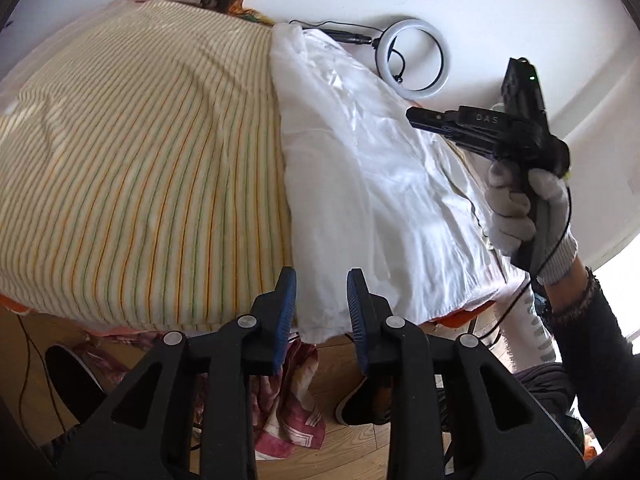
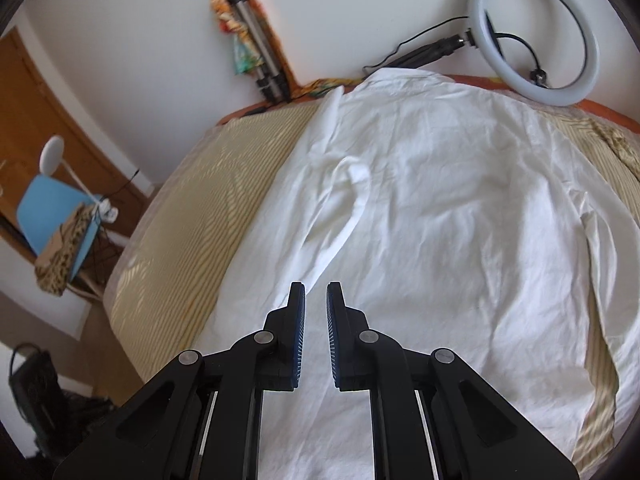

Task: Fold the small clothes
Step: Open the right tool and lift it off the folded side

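Lying flat on the striped bedcover (image 2: pixel 176 216): one white shirt (image 2: pixel 440 208), collar at the far edge near the ring light (image 2: pixel 536 36). Left gripper (image 1: pixel 321 300): fingers parted, empty, at the shirt's near corner. Right gripper (image 2: pixel 316 312): narrow gap, empty, above the shirt; its body reads "DAS". Gloved right hand (image 1: pixel 528 216) grips its handle.

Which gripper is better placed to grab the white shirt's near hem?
Probably left. The left gripper hangs open at the white shirt hem corner; the right gripper hovers over its middle.
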The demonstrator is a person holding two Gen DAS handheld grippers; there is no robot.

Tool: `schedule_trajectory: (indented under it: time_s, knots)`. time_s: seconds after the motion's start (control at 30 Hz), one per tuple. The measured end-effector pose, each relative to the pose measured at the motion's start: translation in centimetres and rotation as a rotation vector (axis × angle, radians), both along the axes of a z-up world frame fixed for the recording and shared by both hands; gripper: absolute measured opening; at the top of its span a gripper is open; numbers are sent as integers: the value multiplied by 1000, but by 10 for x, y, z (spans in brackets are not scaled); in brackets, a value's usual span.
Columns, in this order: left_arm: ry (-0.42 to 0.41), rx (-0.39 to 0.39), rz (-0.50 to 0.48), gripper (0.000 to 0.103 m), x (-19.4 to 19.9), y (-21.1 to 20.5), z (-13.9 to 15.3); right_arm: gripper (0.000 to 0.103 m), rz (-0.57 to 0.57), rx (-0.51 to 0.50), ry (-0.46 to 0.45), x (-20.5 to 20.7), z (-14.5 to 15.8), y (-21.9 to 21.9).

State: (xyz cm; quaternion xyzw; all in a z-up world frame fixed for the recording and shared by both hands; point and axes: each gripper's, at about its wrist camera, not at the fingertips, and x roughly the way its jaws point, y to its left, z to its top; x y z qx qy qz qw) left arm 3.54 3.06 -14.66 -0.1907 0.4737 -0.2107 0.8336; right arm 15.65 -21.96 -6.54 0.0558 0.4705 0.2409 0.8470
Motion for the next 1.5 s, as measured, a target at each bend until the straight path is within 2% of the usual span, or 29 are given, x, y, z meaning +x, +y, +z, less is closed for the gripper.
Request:
schedule_trajectory:
  time_s: [0.03,0.2,0.27,0.3,0.4,0.47,0.5,0.57,0.6,0.7,0.83,0.87,1.0,1.1,1.3,1.5]
  knots:
    - [15,-3,6,25,3,0,-4,10,20,1,-9,0,-1,6]
    - [119,-131,44,25,15,10,-28,10,115,37,-29,5,-5,38]
    - [136,-166,48,16,18,11,-32,10,140,43,-30,10,-9,52]
    - [139,-162,55,5,18,12,-32,10,145,45,-29,12,-12,57]
    - [120,-112,79,4,7,5,-23,10,161,54,-7,15,-26,67]
    - [84,-22,76,4,0,-4,-19,10,186,-10,10,13,-38,74]
    - [76,-2,77,4,0,-6,-21,10,197,-63,4,11,-44,77]
    - [79,-10,68,4,1,-6,-25,10,203,-163,-14,11,-50,81]
    - [84,-29,66,4,2,-4,-26,10,199,-168,-20,13,-48,81]
    - [79,-33,57,4,5,-5,-25,9,197,-84,-56,23,-32,80]
    - [67,-24,43,4,4,-8,-20,9,218,-67,-111,48,-22,99]
    - [61,-14,41,5,4,-8,-17,9,213,-83,-115,57,-25,104]
    - [8,11,53,25,-3,-1,-3,9,236,-102,-37,76,-53,118]
    - [-32,25,67,27,-7,6,7,10,283,-154,-28,63,-70,123]
    - [-67,32,88,27,-6,14,18,9,344,-140,-32,33,-65,118]
    - [-81,39,127,28,-4,26,21,12,449,-126,-19,-25,-65,122]
